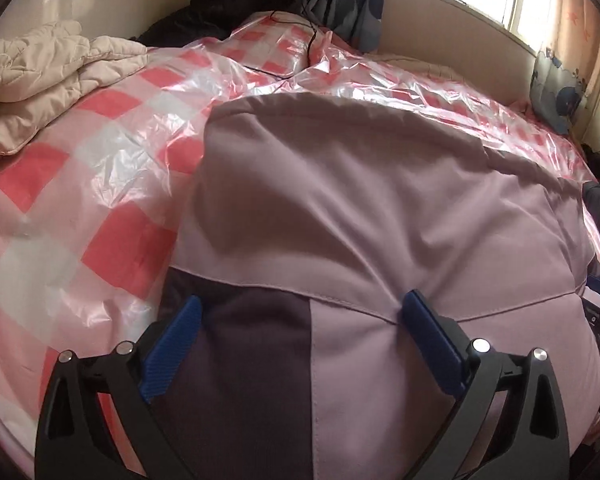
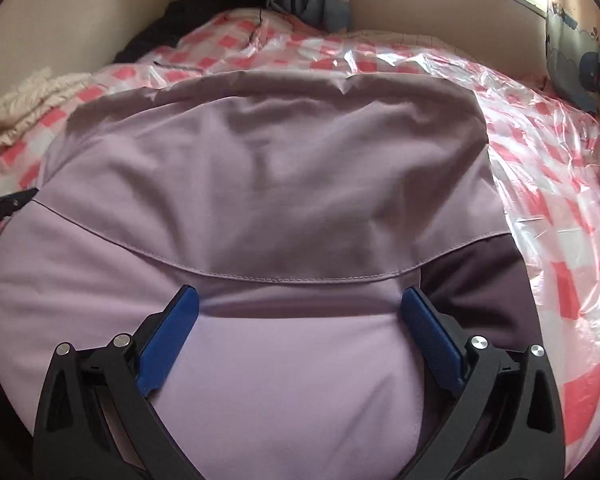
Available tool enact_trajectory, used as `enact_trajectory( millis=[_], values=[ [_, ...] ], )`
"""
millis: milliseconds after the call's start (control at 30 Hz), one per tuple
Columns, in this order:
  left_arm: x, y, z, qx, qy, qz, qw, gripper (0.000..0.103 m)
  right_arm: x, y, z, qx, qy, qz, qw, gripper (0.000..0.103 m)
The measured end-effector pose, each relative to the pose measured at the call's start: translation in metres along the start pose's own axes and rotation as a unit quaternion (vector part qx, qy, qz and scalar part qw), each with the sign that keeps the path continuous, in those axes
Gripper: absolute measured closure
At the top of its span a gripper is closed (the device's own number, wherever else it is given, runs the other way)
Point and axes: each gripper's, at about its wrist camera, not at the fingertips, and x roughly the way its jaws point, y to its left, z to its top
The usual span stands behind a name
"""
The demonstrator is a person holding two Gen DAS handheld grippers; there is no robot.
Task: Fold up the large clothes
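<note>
A large lilac garment [image 1: 360, 200] with dark purple panels [image 1: 252, 360] lies spread on the bed; it also fills the right wrist view [image 2: 268, 184]. My left gripper [image 1: 302, 308] is open, its blue fingers [image 1: 180, 332] resting on or just above the garment's near left part, astride a stitched seam. My right gripper [image 2: 300, 300] is open over the near right part, just below a curved seam [image 2: 260, 270]. Neither holds any cloth. The tip of the left gripper shows at the left edge of the right wrist view [image 2: 8, 204].
The bed is covered by a pink-and-white checked plastic sheet [image 1: 100, 208]. A cream quilt [image 1: 40, 76] is bunched at the far left. Dark clothes [image 1: 220, 4] and a black cable [image 1: 300, 52] lie at the head. A patterned curtain [image 1: 348, 0], a window and a blue cushion [image 1: 556, 88] are at the back and right.
</note>
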Motion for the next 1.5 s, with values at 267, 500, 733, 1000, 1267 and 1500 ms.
enact_trajectory(
  millis=[267, 500, 733, 1000, 1267, 1500],
  values=[
    [-0.083, 0.046, -0.030, -0.077, 0.001, -0.080, 0.9938, 0.006, -0.086, 0.008, -0.023, 0.110, 0.058, 0.216, 0.968, 0.006],
    [-0.127, 0.099, -0.078, -0.225, 0.016, -0.181, 0.9572, 0.006, -0.067, 0.111, -0.048, 0.089, 0.150, 0.359, 0.917, 0.006],
    [-0.120, 0.090, -0.125, -0.302, 0.049, -0.266, 0.9141, 0.006, -0.027, 0.142, -0.037, 0.203, 0.129, 0.388, 0.890, 0.006],
    [-0.084, 0.045, -0.113, -0.308, 0.075, -0.303, 0.8986, 0.006, -0.085, 0.132, 0.015, 0.204, 0.020, 0.424, 0.882, 0.006],
    [-0.078, 0.046, -0.135, -0.313, 0.095, -0.300, 0.8962, 0.006, -0.084, 0.089, -0.043, 0.214, 0.144, 0.381, 0.888, 0.006],
    [-0.063, 0.036, -0.134, -0.330, 0.091, -0.306, 0.8885, 0.006, -0.054, 0.076, -0.049, 0.285, 0.089, 0.367, 0.881, 0.006]
  ],
)
